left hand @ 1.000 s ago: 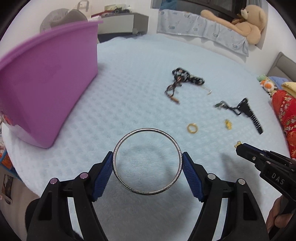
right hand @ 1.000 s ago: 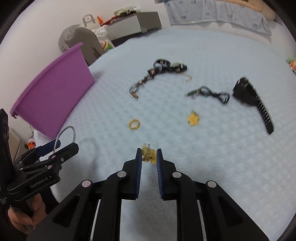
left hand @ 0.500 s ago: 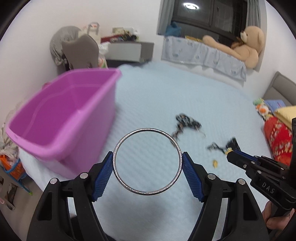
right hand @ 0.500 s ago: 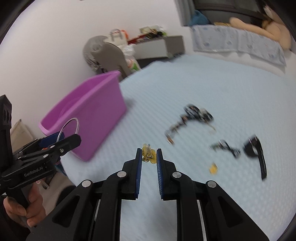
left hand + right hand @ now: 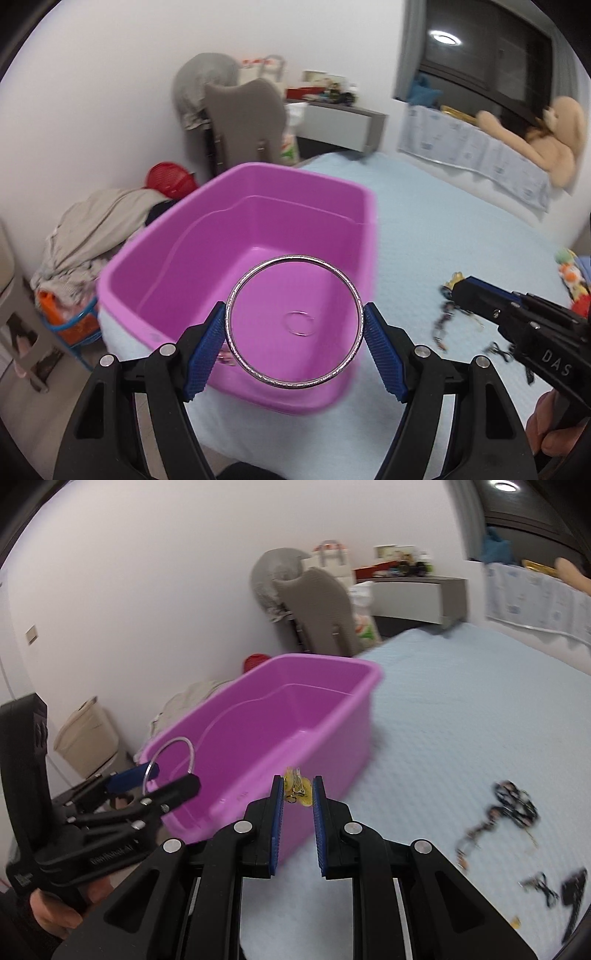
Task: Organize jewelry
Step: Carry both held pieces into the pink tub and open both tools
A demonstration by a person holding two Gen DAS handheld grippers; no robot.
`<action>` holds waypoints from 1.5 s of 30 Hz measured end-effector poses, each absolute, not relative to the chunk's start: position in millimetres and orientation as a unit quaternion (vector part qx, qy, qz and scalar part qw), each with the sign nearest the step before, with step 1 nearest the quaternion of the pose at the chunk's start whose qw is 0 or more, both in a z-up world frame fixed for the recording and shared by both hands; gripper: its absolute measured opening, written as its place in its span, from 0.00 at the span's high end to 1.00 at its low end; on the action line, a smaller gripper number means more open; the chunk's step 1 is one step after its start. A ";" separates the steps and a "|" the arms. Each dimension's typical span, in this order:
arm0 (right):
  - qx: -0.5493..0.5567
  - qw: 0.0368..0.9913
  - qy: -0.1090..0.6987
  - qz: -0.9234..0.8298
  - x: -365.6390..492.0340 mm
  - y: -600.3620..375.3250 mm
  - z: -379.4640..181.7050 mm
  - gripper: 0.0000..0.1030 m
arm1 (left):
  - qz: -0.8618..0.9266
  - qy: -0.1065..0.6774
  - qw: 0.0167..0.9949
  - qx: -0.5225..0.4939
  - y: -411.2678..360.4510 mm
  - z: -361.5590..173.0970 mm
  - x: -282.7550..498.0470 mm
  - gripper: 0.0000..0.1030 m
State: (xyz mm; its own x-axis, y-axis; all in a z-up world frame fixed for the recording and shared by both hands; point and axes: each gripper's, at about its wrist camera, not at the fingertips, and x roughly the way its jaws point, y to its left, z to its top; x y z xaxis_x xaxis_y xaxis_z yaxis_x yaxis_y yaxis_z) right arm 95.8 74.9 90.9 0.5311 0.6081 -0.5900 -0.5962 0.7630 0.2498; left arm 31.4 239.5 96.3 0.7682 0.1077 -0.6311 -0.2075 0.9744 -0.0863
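Now we have lifted both grippers from the bed (image 5: 461, 221) to the purple tub (image 5: 155, 266): left gripper (image 5: 293, 332) pinching the bangle (image 5: 236, 295) (over the tub), right gripper (image 5: 298, 794) pinching yellow earrings (image 5: 295, 784) beside it, ready to drop.

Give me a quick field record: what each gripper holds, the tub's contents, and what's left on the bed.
left gripper: shut on silver bangle, in front of the tub in its view
right gripper: shut on small gold piece
purple tub: on bed edge, one thin ring inside
bed: beaded chain, black watch, small dark chain still lying out
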 end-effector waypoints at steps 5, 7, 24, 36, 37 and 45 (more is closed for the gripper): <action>-0.008 0.861 0.351 0.369 117.5 122.1 90.2 0.85 | 0.117 0.335 0.930 -0.092 275.0 88.8 42.2 0.31; -0.011 0.856 0.357 0.374 125.6 136.2 87.3 0.85 | 0.123 0.339 0.928 -0.094 283.8 85.4 47.7 0.31; -0.058 0.837 0.410 0.358 168.7 197.9 51.5 0.85 | 0.145 0.386 0.904 -0.114 316.8 49.5 96.1 0.31; -0.080 0.840 0.418 0.336 179.7 211.1 42.1 0.85 | 0.170 0.398 0.897 -0.088 316.7 44.7 105.7 0.31; -0.084 0.840 0.419 0.334 179.2 211.8 42.0 0.85 | 0.171 0.400 0.896 -0.087 317.5 44.2 106.1 0.30; -0.087 0.853 0.406 0.316 178.0 204.5 50.1 0.55 | 0.199 0.396 0.892 -0.090 324.8 47.4 100.8 0.16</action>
